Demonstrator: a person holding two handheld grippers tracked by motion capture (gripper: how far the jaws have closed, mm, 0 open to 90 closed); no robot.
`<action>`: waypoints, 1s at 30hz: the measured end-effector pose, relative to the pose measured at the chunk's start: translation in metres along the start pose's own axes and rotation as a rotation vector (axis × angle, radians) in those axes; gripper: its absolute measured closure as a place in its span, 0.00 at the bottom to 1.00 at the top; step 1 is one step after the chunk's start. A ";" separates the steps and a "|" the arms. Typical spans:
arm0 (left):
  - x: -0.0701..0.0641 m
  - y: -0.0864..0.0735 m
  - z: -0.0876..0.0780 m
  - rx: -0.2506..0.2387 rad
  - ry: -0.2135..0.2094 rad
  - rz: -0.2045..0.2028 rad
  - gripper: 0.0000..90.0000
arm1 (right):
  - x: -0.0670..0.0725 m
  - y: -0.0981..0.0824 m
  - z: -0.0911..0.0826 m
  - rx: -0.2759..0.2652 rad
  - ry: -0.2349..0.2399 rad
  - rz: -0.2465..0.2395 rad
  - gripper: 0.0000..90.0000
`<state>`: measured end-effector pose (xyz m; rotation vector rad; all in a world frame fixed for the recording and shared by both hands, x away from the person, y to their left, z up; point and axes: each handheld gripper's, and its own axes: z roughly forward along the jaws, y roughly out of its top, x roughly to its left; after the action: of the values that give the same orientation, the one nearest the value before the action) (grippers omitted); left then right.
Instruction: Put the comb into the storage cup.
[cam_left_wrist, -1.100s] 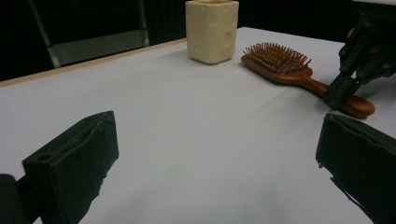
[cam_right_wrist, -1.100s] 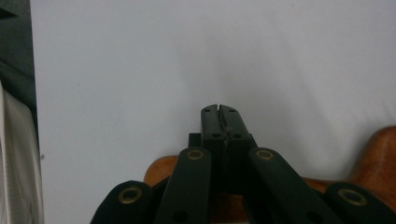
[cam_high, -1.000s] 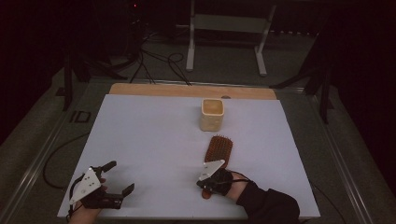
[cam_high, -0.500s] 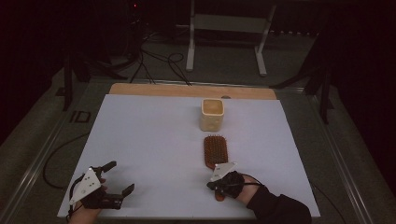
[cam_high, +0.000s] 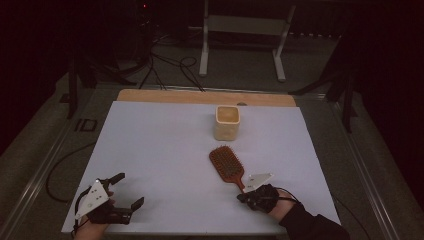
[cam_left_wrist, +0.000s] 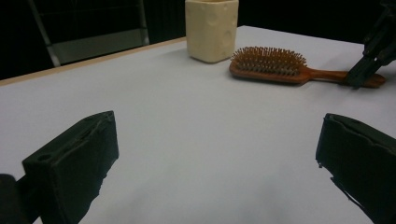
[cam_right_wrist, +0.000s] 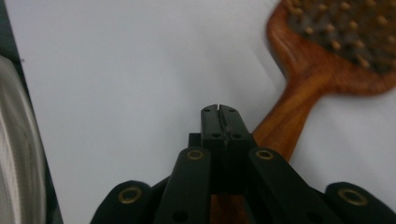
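Wooden paddle hairbrush (cam_high: 228, 164), bristles up, flat on white table, handle toward person.

We are looking at a place that seems to be a lab or recording studio, not a home. We see a white table top (cam_high: 165, 150) standing alone in a dark room with black surroundings. Behind it, cables (cam_high: 170, 70) run loose over a grey floor (cam_high: 240, 75), and a pale metal stand (cam_high: 245, 30) is there. Metal rails (cam_high: 35, 185) pass beside the table.
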<state>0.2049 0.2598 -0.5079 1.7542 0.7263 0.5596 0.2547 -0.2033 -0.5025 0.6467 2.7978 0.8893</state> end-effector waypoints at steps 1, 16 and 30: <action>0.000 0.000 0.000 -0.002 0.000 -0.002 0.00 | -0.001 -0.002 -0.001 -0.001 -0.005 0.010 1.00; 0.000 0.000 0.000 -0.001 0.001 -0.004 0.00 | -0.020 -0.021 -0.016 0.010 -0.060 0.069 1.00; 0.001 -0.001 0.000 0.001 0.003 -0.007 0.00 | -0.041 -0.027 -0.024 0.004 -0.125 0.112 1.00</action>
<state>0.2049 0.2606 -0.5085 1.7513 0.7339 0.5572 0.2761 -0.2538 -0.4984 0.8364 2.6754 0.8316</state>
